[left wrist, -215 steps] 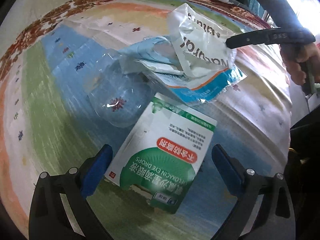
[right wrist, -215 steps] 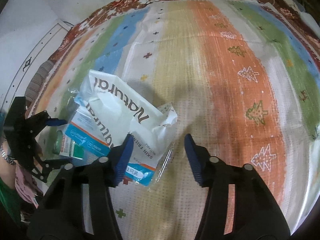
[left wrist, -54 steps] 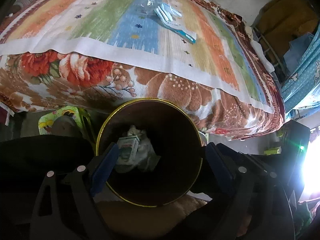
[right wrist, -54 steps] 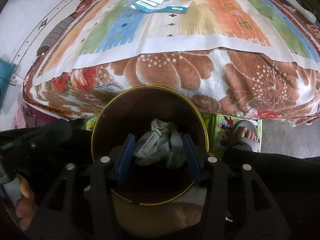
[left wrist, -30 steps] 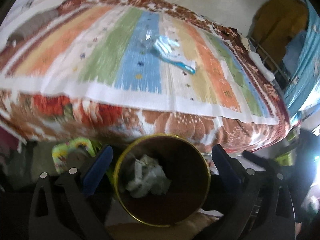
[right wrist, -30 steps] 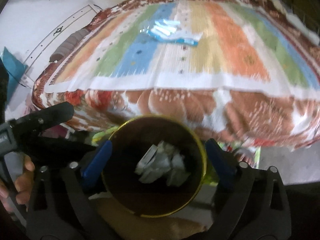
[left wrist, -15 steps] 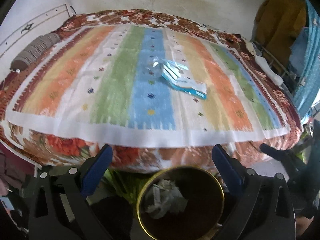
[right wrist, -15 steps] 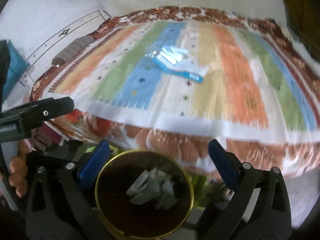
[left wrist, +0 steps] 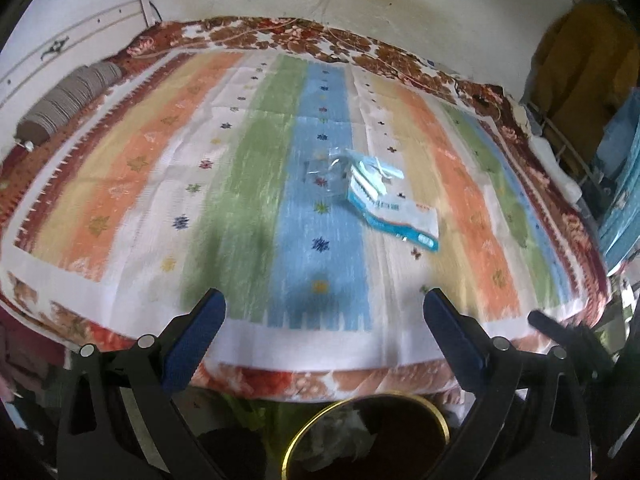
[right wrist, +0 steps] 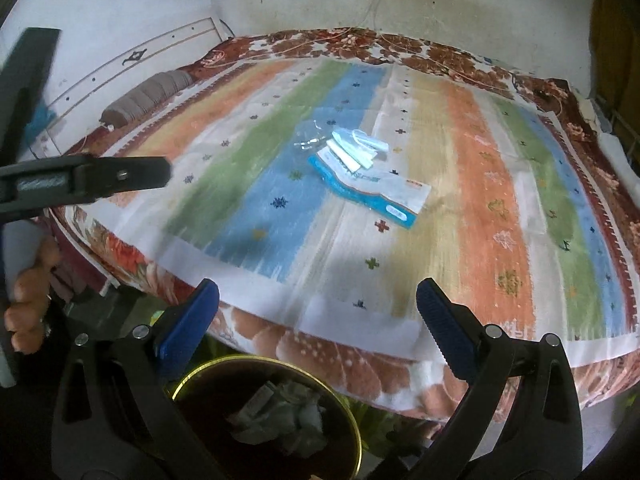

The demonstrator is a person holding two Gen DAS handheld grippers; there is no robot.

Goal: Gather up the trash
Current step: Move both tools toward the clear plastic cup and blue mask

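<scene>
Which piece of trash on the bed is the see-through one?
Look at the striped blanket, on its blue stripe. The trash pile there has a blue-and-white packet; the clear wrapper lies at its far left end. Only through it do the stripes show.

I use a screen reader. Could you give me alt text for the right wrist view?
The open right gripper hangs empty above a bin holding crumpled trash; blue-white wrappers lie on the striped bedspread.
</scene>
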